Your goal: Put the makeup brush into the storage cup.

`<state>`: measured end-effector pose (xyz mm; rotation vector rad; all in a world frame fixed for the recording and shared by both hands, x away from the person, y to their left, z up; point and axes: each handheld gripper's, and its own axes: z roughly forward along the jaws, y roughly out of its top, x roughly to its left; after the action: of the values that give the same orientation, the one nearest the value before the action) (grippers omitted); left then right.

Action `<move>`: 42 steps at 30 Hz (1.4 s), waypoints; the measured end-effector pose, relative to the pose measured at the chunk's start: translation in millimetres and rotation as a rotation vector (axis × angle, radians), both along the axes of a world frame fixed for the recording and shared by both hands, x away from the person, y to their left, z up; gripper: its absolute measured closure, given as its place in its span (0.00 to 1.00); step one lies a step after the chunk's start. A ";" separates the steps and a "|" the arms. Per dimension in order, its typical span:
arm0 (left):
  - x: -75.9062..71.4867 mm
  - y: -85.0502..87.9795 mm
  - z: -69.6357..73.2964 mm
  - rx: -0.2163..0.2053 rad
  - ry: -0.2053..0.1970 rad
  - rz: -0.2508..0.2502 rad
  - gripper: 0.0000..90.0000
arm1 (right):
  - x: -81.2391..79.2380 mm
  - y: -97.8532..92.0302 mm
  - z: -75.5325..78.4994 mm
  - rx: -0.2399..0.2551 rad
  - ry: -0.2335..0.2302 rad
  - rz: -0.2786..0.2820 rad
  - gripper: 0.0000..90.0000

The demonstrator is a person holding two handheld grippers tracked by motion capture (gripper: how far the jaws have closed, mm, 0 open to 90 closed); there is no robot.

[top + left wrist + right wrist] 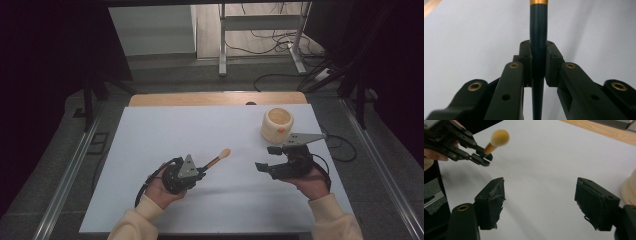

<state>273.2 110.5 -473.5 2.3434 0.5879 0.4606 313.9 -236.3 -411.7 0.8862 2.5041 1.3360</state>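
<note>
A slim stick (219, 159) with a dark handle, a gold collar and a rounded tan head points up and to the right over the white table sheet (200, 125). My left gripper (202, 172) is shut on its dark handle (538, 25), with the jaws pressed against both sides (538, 50). In the right gripper view, the same stick (496, 138) juts from the left gripper (482, 157) at top left. My right gripper (266, 157) stands open and empty (541, 195) just in front of a cream cup (277, 124).
The cup's side (630, 190) sits at the right edge of the right gripper view. A wooden table edge (200, 99) runs along the far side of the sheet. Beyond it are metal frame legs (222, 45) and cables on the floor.
</note>
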 end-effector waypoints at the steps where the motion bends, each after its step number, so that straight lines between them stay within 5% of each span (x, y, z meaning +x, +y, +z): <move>1: -0.7 1.0 -0.5 -0.002 0.001 0.002 0.88 | -1.0 -2.2 -2.1 0.001 -0.001 -0.010 0.25; 13: -5.5 9.6 2.2 -0.060 0.009 0.012 0.88 | -4.7 -14.7 -24.8 0.011 0.004 -0.092 0.22; 30: -3.8 20.1 9.1 -0.172 0.031 0.053 0.88 | -7.1 -4.8 -32.6 0.009 -0.015 -0.089 0.22; 42: -4.5 22.7 12.4 -0.206 0.029 0.061 0.88 | -9.7 4.3 -32.1 0.049 -0.030 -0.067 0.22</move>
<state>268.7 133.2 -461.1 2.1448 0.6883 0.3749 304.2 -232.0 -443.8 0.9445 2.4067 1.3847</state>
